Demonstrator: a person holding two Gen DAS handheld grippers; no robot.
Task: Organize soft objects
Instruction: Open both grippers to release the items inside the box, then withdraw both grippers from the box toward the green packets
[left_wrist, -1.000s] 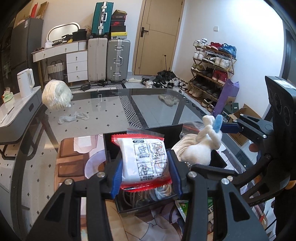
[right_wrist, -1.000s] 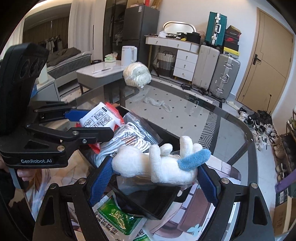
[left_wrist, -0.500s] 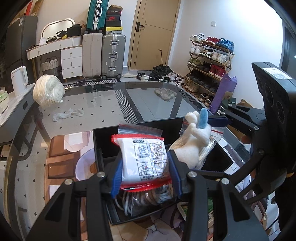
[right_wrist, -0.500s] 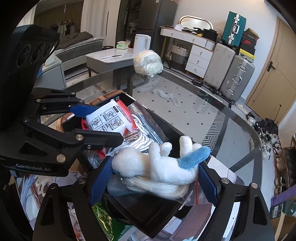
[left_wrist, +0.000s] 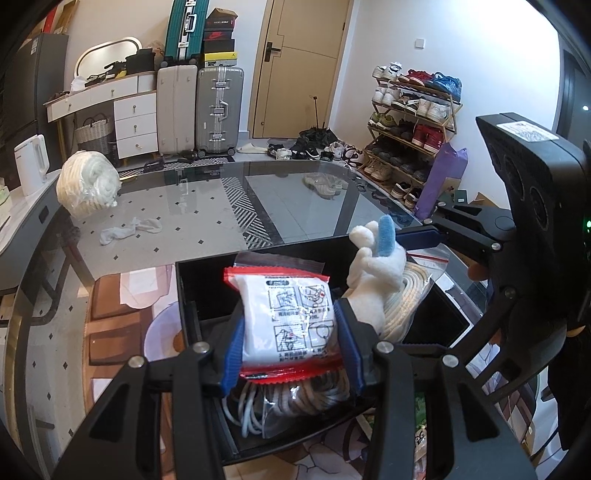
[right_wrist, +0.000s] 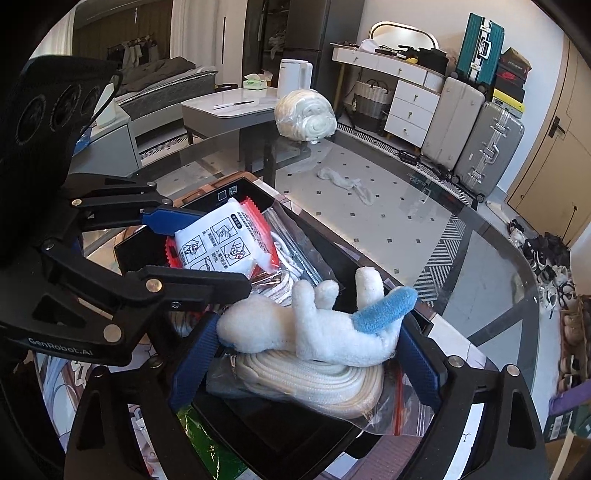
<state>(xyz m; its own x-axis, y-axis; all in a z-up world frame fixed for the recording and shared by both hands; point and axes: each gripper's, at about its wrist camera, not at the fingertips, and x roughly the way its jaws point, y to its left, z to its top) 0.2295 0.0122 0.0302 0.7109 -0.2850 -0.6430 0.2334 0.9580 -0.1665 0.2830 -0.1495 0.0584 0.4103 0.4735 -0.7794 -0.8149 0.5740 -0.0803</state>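
Keep spreading the right gripper (right_wrist: 299, 354), jaws opening around the plush toy (right_wrist: 314, 328) lying on the bagged rope (right_wrist: 314, 384) in the black box (right_wrist: 424, 321), then lift straight out. Lower the left gripper (left_wrist: 290, 341), clamped on the red-edged packet (left_wrist: 286, 325), before letting go over the cable bundle (left_wrist: 295, 402).

bright, sharp daylight pictures; glass table (left_wrist: 295, 192) glares, fisheye edges bend into black corners.

Past the glass table (left_wrist: 303, 199) I see two upright suitcases (left_wrist: 201, 110) beside a white drawer unit (left_wrist: 135, 127), with a closed wooden door (left_wrist: 295, 66) to their right. A loaded shoe rack (left_wrist: 413, 122) lines the right wall, and a white kettle (right_wrist: 294, 78) stands on a grey side table (right_wrist: 229, 110).
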